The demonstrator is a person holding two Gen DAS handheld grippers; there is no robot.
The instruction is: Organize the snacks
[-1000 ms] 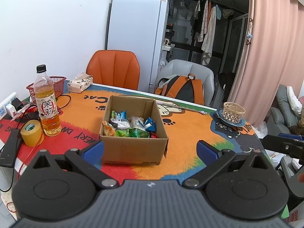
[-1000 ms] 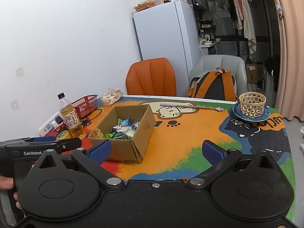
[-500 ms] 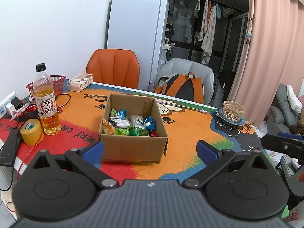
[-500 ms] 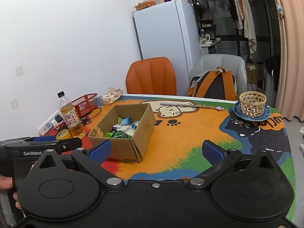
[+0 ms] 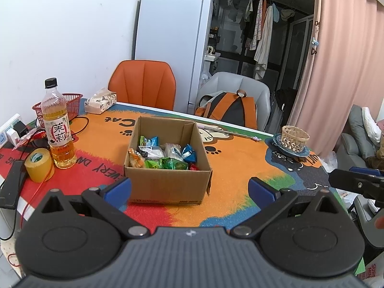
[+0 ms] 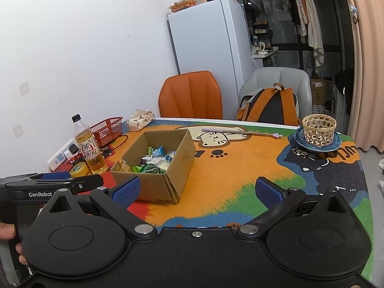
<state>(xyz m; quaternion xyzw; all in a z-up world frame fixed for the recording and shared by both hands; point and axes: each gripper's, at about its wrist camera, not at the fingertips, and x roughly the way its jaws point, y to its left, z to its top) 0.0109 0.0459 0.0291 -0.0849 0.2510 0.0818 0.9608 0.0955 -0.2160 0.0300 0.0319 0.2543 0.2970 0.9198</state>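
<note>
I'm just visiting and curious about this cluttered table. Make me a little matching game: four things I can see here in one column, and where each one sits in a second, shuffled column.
Things:
1. snack packets
2. woven basket
3. tea bottle
4. backpack

Places:
A. on the grey chair behind the table
B. inside the open cardboard box
C. on a blue plate
D. upright beside the yellow tape roll

Pairs: 1-B, 2-C, 3-D, 4-A
</note>
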